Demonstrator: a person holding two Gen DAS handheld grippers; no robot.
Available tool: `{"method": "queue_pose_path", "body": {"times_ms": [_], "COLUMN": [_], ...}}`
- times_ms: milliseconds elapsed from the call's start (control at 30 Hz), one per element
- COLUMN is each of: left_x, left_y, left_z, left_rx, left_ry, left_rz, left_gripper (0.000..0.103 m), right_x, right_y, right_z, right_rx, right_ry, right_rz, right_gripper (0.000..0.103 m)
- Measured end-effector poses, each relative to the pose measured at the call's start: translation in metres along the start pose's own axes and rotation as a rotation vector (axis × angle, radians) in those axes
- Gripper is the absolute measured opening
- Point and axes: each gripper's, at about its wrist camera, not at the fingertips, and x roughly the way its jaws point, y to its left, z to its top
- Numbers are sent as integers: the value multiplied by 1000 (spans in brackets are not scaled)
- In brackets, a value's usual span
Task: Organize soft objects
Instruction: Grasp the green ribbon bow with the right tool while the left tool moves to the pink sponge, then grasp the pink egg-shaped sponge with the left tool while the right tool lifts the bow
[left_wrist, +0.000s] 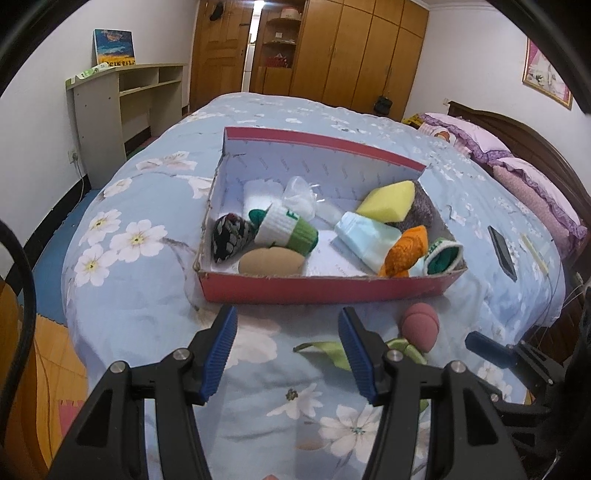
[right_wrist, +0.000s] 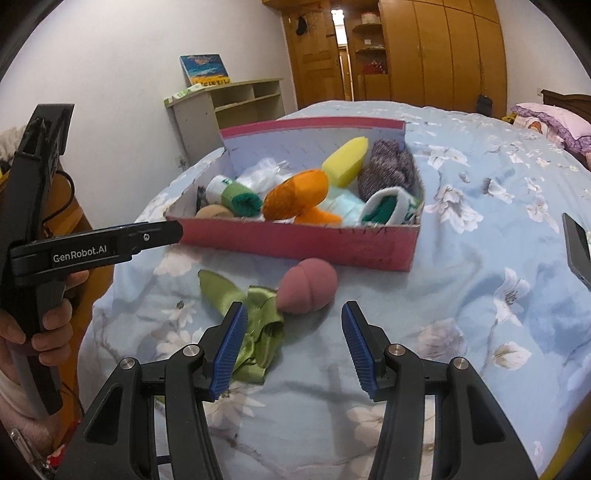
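A red cardboard box (left_wrist: 325, 290) (right_wrist: 295, 243) lies on the bed, holding several soft things: rolled socks, a yellow sponge (left_wrist: 388, 201) (right_wrist: 345, 160), an orange knit (left_wrist: 406, 251) (right_wrist: 295, 194), a tan pad (left_wrist: 271, 261). A pink sponge puff (left_wrist: 419, 325) (right_wrist: 306, 286) and a green satin cloth (right_wrist: 255, 325) (left_wrist: 328, 350) lie on the quilt in front of the box. My left gripper (left_wrist: 288, 350) is open and empty just before the box. My right gripper (right_wrist: 293, 339) is open and empty, just short of the puff.
A dark phone (left_wrist: 502, 253) (right_wrist: 578, 251) lies on the quilt to the right. Pillows (left_wrist: 517, 177) sit at the headboard. A desk (left_wrist: 125, 110) and wardrobes (left_wrist: 351, 48) stand beyond the bed. The left gripper's body (right_wrist: 96, 247) reaches in from the left.
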Motion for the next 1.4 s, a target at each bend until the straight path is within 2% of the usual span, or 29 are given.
{"method": "queue_pose_path", "body": {"times_ms": [633,833,933,1267,1400], "left_x": [10,11,11,8,9], "left_y": [10,12,12,6,1], "left_z": [-8,-9,-10,-10,-11], "left_rx": [-26,-33,-34,-15,-9], "left_ry": [28,29,31,31,39], "left_rz": [-4,-3,-4,-11,-22], "left_gripper": [60,60,60,60,60], "right_x": [43,44,39,8,-9], "right_y": [21,29,30,29,22], "right_z": [-11,-13,-14,-19,-22], "right_rx": [-16,-58,-75,-128,-125], "right_ry": [134,124,110,65,39], "right_rz": [59,61,66,94,71], "right_gripper": [54,26,18,14,14]}}
